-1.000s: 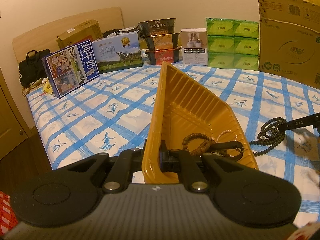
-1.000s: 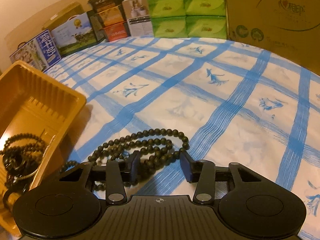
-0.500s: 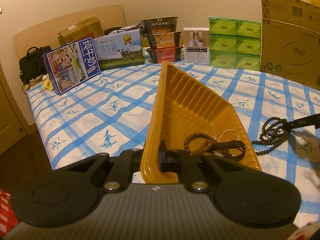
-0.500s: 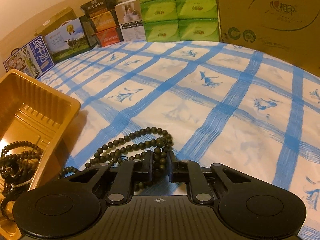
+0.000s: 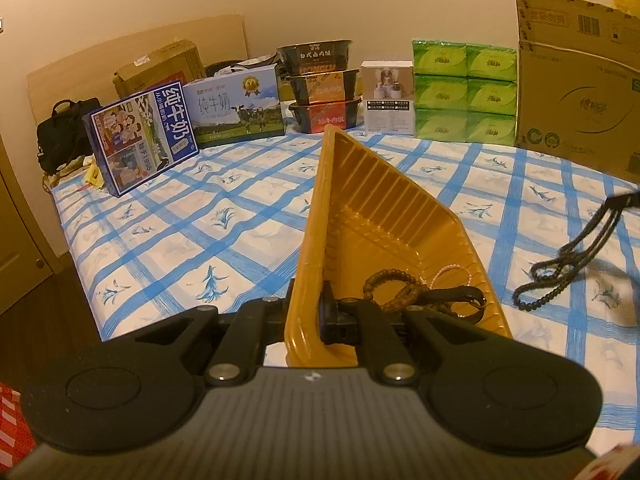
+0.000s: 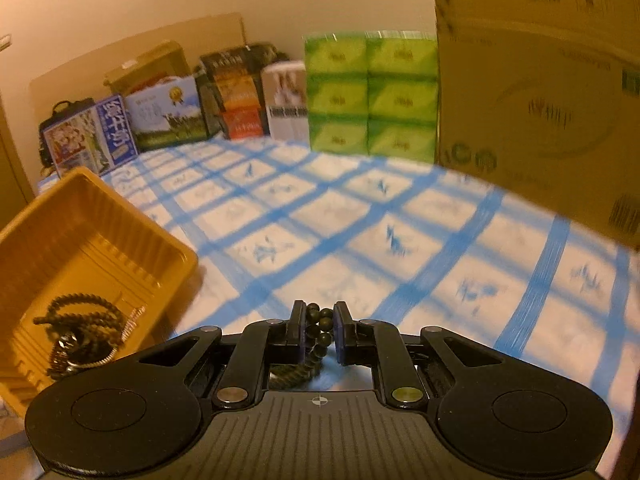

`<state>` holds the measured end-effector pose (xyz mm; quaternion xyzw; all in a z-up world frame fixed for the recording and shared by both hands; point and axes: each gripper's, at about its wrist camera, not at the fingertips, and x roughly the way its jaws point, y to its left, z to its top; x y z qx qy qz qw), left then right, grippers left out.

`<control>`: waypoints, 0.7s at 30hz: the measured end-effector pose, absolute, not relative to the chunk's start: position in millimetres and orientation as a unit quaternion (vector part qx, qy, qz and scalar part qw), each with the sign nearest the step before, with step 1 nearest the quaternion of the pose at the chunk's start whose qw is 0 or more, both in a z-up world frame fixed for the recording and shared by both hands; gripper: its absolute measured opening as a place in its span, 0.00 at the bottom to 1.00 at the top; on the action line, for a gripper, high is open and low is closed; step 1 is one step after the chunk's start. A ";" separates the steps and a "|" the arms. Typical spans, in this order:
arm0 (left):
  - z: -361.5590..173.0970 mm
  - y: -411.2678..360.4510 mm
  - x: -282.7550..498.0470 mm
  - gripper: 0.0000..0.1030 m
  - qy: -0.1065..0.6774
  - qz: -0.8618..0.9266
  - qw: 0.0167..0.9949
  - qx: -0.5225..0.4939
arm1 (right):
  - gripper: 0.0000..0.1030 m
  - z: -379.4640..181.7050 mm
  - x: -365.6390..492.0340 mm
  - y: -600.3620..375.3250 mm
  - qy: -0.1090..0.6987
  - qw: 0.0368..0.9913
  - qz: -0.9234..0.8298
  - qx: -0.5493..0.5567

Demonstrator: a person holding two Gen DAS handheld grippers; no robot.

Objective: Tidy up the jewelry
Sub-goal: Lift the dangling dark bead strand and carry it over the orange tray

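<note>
My left gripper (image 5: 306, 312) is shut on the near left rim of a ribbed yellow tray (image 5: 384, 208) that rests on the bed. The tray holds a brown bead bracelet (image 5: 390, 282), a thin pale chain (image 5: 452, 270) and a black strap (image 5: 456, 296). My right gripper (image 6: 320, 330) is shut on a dark bead necklace (image 6: 322, 320) and holds it above the bed; the necklace (image 5: 568, 264) hangs in loops at the right of the left wrist view. The tray (image 6: 100, 240) lies to the left of the right gripper.
The bed has a blue-checked sheet (image 5: 224, 216). Along its far edge stand milk cartons (image 5: 140, 140), stacked noodle bowls (image 5: 320, 88), a white box (image 5: 386, 98), green tissue packs (image 5: 464, 94) and a large cardboard box (image 5: 580, 92). The bed's left edge drops to dark floor (image 5: 48, 320).
My right gripper closed on the dark bead necklace and lifted it off the sheet. The left gripper kept its hold on the tray rim.
</note>
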<state>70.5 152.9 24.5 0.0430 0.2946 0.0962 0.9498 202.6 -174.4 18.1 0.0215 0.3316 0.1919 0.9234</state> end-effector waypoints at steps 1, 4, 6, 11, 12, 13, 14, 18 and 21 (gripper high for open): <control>24.5 152.8 70.3 0.06 0.294 0.096 0.950 0.043 | 0.13 25.8 200.7 -175.2 0.324 0.926 0.195 0.015; 24.9 152.3 70.1 0.06 0.294 0.096 0.950 0.044 | 0.13 50.3 194.5 -174.4 0.298 0.932 0.206 -0.005; 25.6 151.5 70.1 0.07 0.293 0.095 0.950 0.045 | 0.13 65.6 189.7 -173.5 0.281 0.935 0.215 -0.021; 26.8 150.4 70.1 0.07 0.292 0.094 0.951 0.046 | 0.13 102.3 178.0 -171.2 0.242 0.941 0.232 -0.047; 27.0 149.9 69.9 0.07 0.292 0.093 0.951 0.047 | 0.13 109.2 176.0 -171.1 0.234 0.942 0.234 -0.050; 27.2 149.3 69.9 0.07 0.291 0.093 0.951 0.048 | 0.13 115.9 174.1 -170.9 0.227 0.943 0.237 -0.053; 27.5 148.7 69.7 0.07 0.291 0.093 0.951 0.048 | 0.13 122.2 172.3 -170.4 0.220 0.944 0.240 -0.057; 27.5 148.4 69.8 0.07 0.291 0.093 0.951 0.048 | 0.13 144.2 165.3 -170.2 0.197 0.946 0.248 -0.070; 27.6 148.5 69.6 0.07 0.291 0.093 0.951 0.047 | 0.13 159.2 160.7 -170.0 0.179 0.947 0.253 -0.078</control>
